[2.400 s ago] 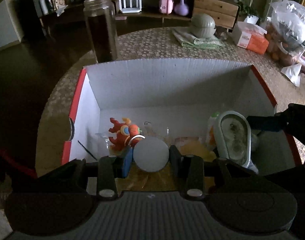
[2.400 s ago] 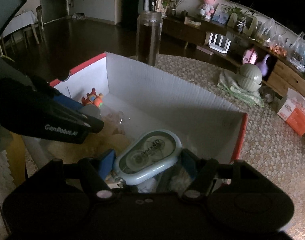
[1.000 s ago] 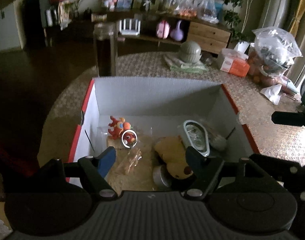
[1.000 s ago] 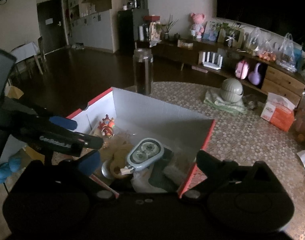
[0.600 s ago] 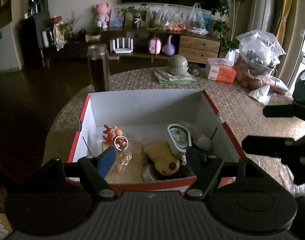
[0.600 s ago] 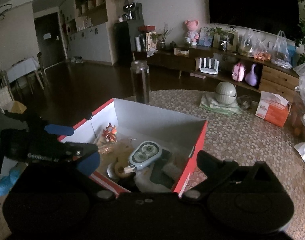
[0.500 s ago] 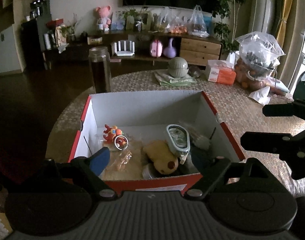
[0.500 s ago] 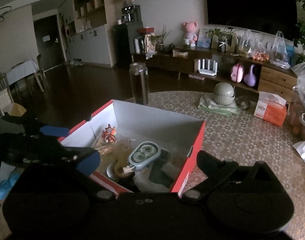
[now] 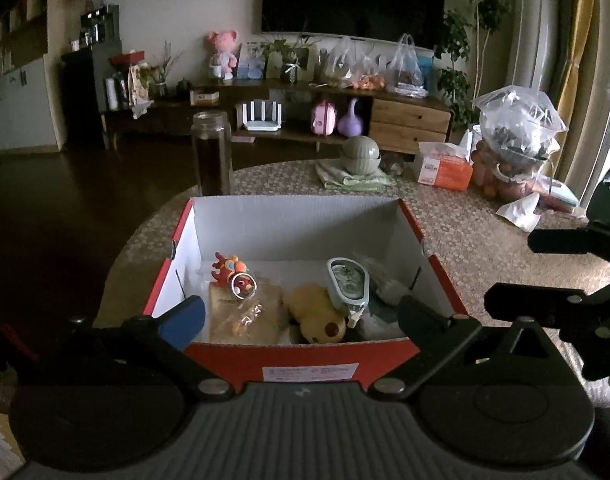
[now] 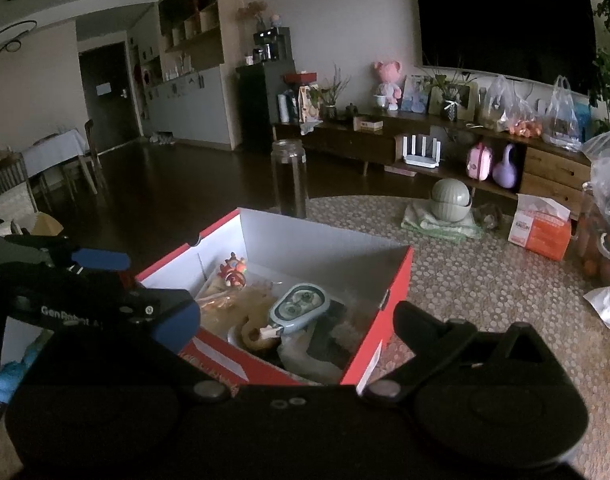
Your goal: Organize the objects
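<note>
Box (image 9: 297, 224) — long axis runs away.

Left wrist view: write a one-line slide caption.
Open left gripper above a red cardboard box holding a pale green oval case.

Only one legible marking: "GenRobot" in white letters on the dark side of the left gripper (image 10: 105, 280), seen from the right wrist view, trailing characters cut off; white label on the red box (image 9: 311, 372) front too small to read; print on the orange tissue box (image 10: 541, 232) blurred.
</note>
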Motion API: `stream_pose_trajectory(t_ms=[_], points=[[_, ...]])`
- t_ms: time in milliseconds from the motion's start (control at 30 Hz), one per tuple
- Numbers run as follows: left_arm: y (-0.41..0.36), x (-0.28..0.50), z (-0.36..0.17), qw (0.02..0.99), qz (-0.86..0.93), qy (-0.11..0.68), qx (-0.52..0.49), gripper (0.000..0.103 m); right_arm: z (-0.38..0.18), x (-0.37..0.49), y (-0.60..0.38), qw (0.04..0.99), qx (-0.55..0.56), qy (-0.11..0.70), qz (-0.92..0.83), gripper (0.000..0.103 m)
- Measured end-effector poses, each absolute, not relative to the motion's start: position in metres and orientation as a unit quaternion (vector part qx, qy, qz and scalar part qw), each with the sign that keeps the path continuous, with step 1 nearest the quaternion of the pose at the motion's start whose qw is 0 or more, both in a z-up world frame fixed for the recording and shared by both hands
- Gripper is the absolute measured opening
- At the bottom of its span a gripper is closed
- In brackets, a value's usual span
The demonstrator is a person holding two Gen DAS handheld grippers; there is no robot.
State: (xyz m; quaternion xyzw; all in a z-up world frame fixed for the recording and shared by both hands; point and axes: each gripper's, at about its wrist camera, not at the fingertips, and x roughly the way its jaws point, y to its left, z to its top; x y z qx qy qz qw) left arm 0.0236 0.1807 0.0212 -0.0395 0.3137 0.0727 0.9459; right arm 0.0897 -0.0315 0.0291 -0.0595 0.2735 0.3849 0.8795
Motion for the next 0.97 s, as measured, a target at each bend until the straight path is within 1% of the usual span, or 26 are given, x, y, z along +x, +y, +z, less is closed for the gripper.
stream_pose_trajectory(t_ms=[967], points=[[0.165, 0.021, 0.008, 0.939, 0.093, 0.329, -0.029, 0.103, 0.010, 0.081, -0.061, 0.887, -0.043, 0.277, 0.366, 0.103]])
